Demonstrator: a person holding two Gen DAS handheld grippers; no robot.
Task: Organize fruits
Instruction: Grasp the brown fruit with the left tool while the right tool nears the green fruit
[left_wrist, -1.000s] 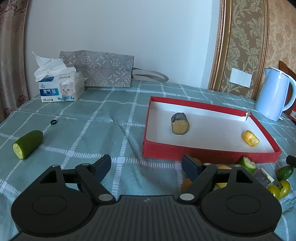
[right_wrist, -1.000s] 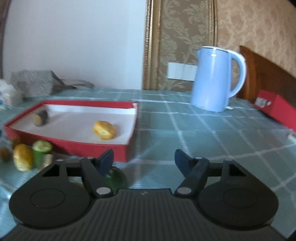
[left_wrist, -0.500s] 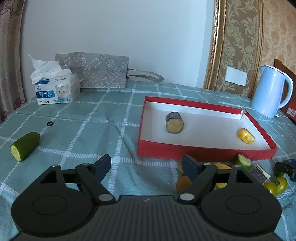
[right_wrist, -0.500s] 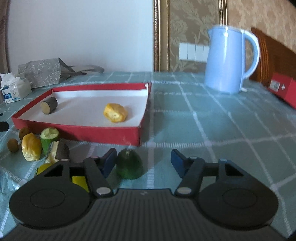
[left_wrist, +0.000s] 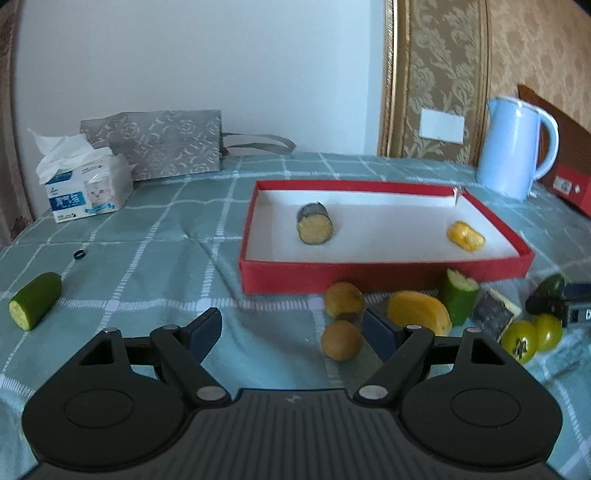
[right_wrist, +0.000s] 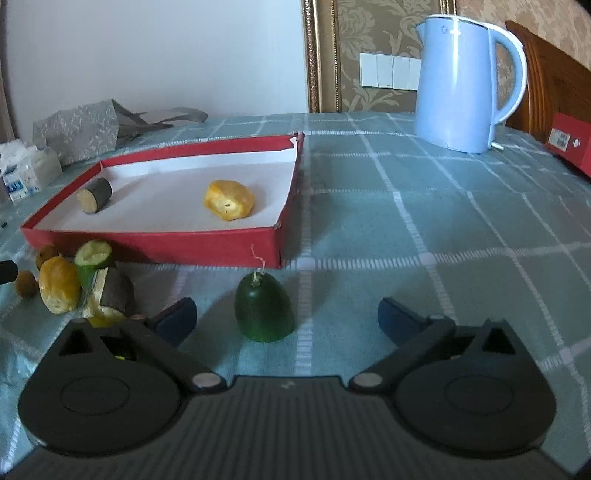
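My right gripper (right_wrist: 286, 317) gapes wide around the green stemmed fruit (right_wrist: 264, 312), which may roll if nudged off-centre.

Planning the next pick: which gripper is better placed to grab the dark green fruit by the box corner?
Right. The right gripper is open with the green fruit between its fingers; the left gripper faces the brown fruits.

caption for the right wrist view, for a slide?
Open right gripper frames a green fruit piece on the checked cloth in front of the red tray.
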